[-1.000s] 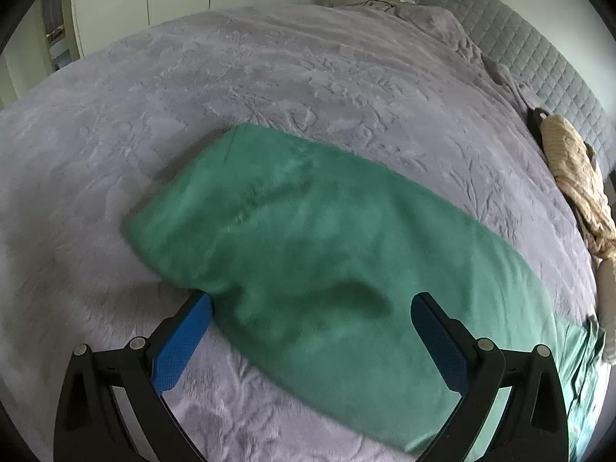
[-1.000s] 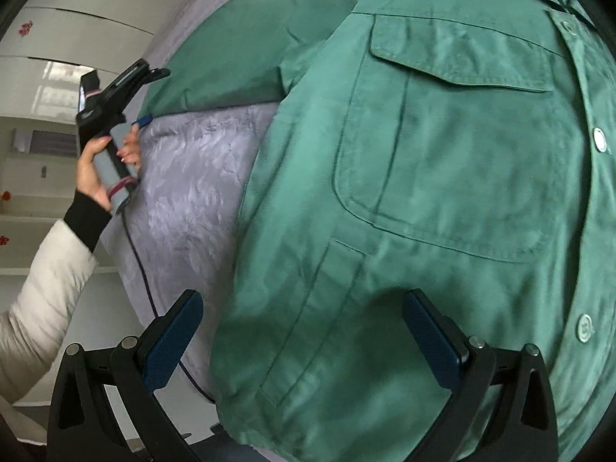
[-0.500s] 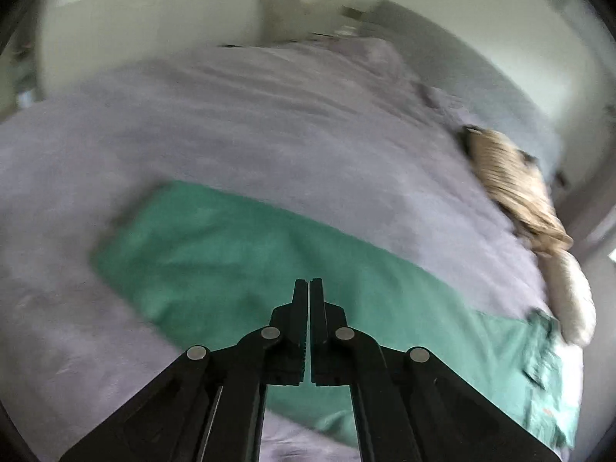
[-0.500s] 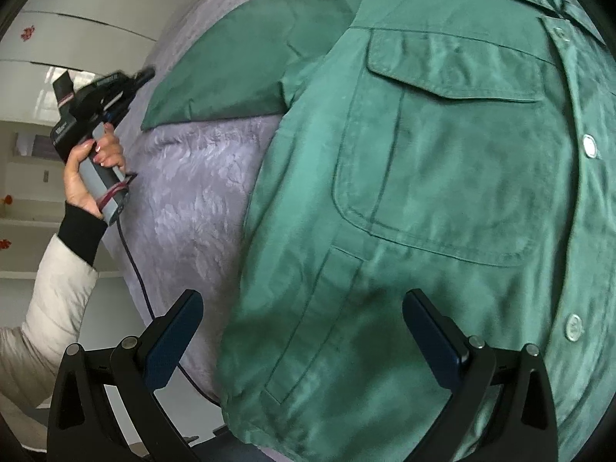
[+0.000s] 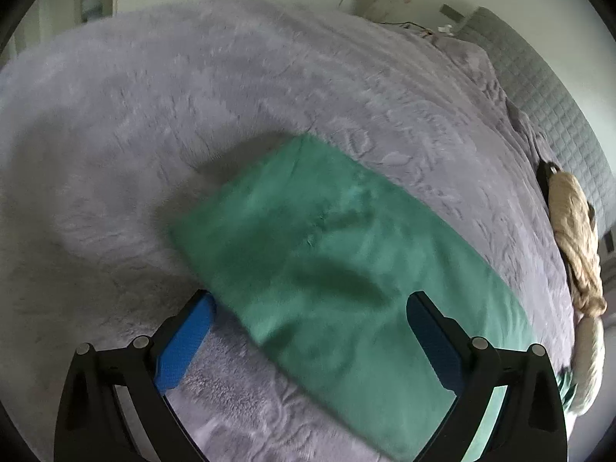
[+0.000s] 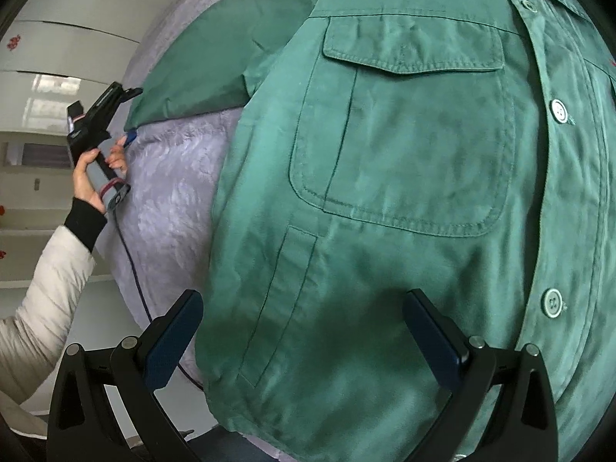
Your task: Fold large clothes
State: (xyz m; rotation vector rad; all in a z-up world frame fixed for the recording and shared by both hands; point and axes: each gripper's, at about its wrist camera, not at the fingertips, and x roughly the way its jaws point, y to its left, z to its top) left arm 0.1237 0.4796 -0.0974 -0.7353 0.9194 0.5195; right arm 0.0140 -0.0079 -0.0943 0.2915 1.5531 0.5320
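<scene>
A large green work shirt [image 6: 404, 192] lies spread, buttoned front up, on the grey bed cover [image 5: 192, 96]. Its sleeve [image 5: 338, 269] stretches flat across the bed in the left wrist view. My left gripper [image 5: 308, 327] hovers just above the sleeve near its cuff end, its jaws opening wide; the cloth lies under them but no pad presses on it. My right gripper [image 6: 304, 335] hangs open over the shirt's lower front, below the chest pocket [image 6: 408, 123], holding nothing. In the right wrist view the left gripper [image 6: 129, 115] sits at the cuff, held by a hand [image 6: 92, 177].
A tan bundle of cloth [image 5: 577, 231] lies by the quilted grey headboard [image 5: 558, 96] at the right. The bed's edge falls away beside the person's white sleeve [image 6: 42, 292]. A thin cable [image 6: 134, 269] trails from the left gripper. White wardrobe doors [image 6: 69, 11] stand behind.
My left gripper snapped shut while swinging away, then reopened wide and came back over the sleeve's cuff end. The right gripper has stayed open and nearly still over the shirt front.
</scene>
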